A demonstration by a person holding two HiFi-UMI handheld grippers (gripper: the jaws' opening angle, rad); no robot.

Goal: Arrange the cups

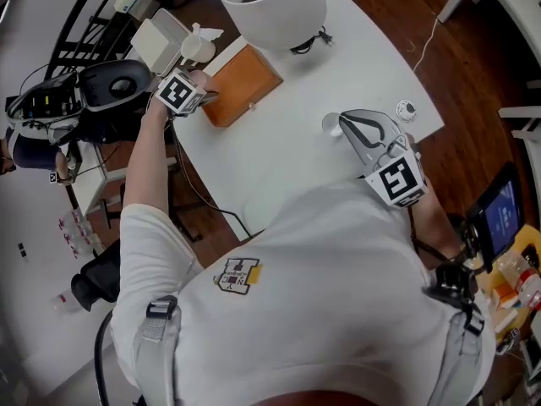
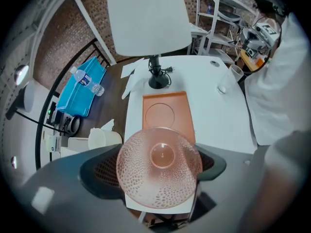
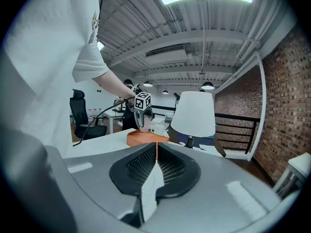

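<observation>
**A:** Entry one, the left gripper?

**B:** Left gripper: at the left edge of the white table, pointing steeply down with its marker cube on top. The jaws stand wide and grasp the pink cup, one pad on each side of it.

**A:** And the pink cup itself?

**B:** Translucent pink glass with a pebbled wall, seen end-on along the jaws. It has a small smooth circle at its centre. It sits over the near end of the orange tray. Whether it touches the tray, I cannot tell.

**A:** The tray?

**B:** Orange and rectangular, with one round recess in its floor just beyond the cup. It lies along the table's left side, with the lamp at its far end.

**A:** The right gripper?

**B:** Right gripper: the jaws are clenched, pad against pad, with nothing between them. It is held low over the right part of the table, close to the person's body, and faces across toward the tray and the lamp.

**A:** A second cup?

**B:** Small clear cup: it stands on the table just beside the right gripper's tips, well apart from the tray.

**A:** Other stock?

**B:** The lamp has a white shade and a black base and stands on the far part of the table. A white cup is off the table, left of the tray. A blue bag with a water bottle on it lies on the floor, far left. A black office chair is at the left.
</observation>
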